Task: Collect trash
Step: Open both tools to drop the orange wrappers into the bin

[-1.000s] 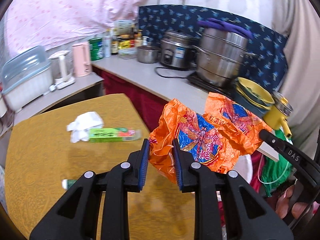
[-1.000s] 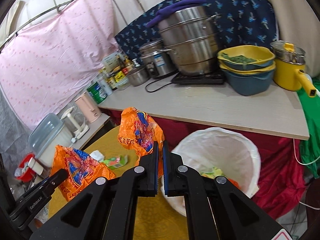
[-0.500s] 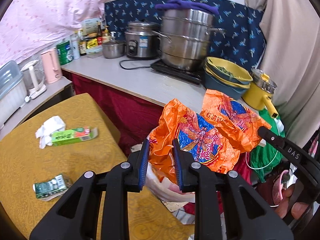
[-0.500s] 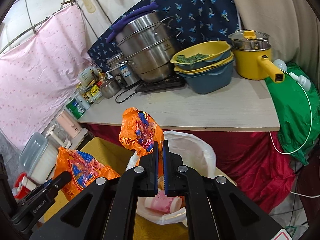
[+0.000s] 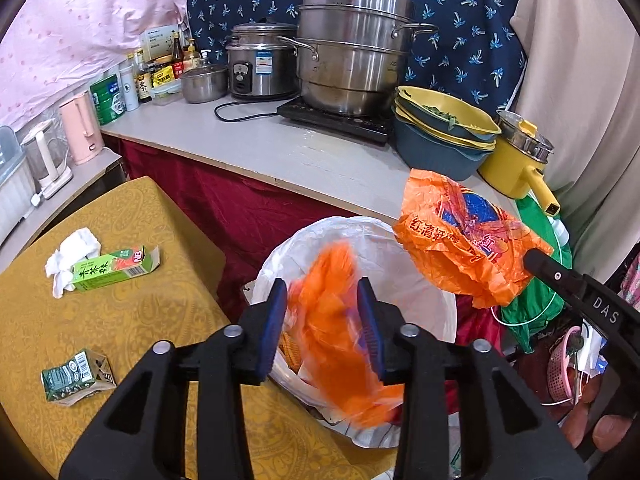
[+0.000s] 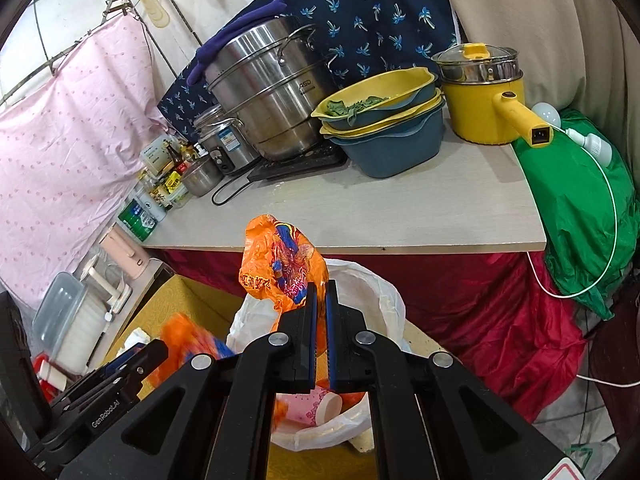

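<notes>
My left gripper (image 5: 322,320) is open above the white-lined trash bin (image 5: 424,288). A blurred orange wrapper (image 5: 336,344) falls between its fingers into the bin. My right gripper (image 6: 319,332) is shut on a second orange wrapper (image 6: 280,268) and holds it over the bin's white liner (image 6: 380,296); that wrapper also shows in the left wrist view (image 5: 460,240). A pink paper cup (image 6: 312,410) lies in the bin. On the yellow table (image 5: 120,320) lie a green box (image 5: 112,270), a white tissue (image 5: 68,260) and a crushed green carton (image 5: 74,376).
A counter (image 5: 280,152) with red skirt stands behind the bin. It carries a steel steamer pot (image 5: 352,60), rice cooker (image 5: 260,64), stacked bowls (image 5: 444,132) and a yellow pot (image 5: 516,160). A green bag (image 6: 580,200) sits at the right.
My left gripper has opened and let go of its orange wrapper, which drops into the bin. Both grippers have moved over the bin. The right gripper stays shut on its wrapper.
</notes>
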### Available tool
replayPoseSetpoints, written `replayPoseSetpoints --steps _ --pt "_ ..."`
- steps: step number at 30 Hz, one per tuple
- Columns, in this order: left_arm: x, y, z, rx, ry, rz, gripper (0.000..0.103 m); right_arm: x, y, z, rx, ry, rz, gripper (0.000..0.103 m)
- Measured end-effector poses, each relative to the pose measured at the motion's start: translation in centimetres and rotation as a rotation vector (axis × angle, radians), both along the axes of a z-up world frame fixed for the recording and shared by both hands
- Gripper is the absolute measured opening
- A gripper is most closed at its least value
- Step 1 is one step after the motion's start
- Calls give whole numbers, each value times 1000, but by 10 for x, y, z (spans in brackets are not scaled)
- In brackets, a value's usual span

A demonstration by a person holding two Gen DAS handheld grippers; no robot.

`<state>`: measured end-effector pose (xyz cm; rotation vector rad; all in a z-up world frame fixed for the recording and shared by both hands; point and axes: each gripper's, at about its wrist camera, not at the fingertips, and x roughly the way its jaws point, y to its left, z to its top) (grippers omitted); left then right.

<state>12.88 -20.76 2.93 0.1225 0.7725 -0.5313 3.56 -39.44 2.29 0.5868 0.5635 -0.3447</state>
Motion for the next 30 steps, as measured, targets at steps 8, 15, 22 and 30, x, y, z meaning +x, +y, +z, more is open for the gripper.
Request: replayPoseSetpoints --steps 8,15,22,30 --pt "1 7 6 -26 -28 19 62 13 8 -6 5 13 25 5" --pt "8 21 9 -42 -32 51 68 27 20 -14 5 33 63 8" --pt "23 25 -29 15 2 74 68 57 37 -45 -30 120 119 33" --pt "13 47 -62 27 65 93 67 46 59 -68 -16 146 180 34"
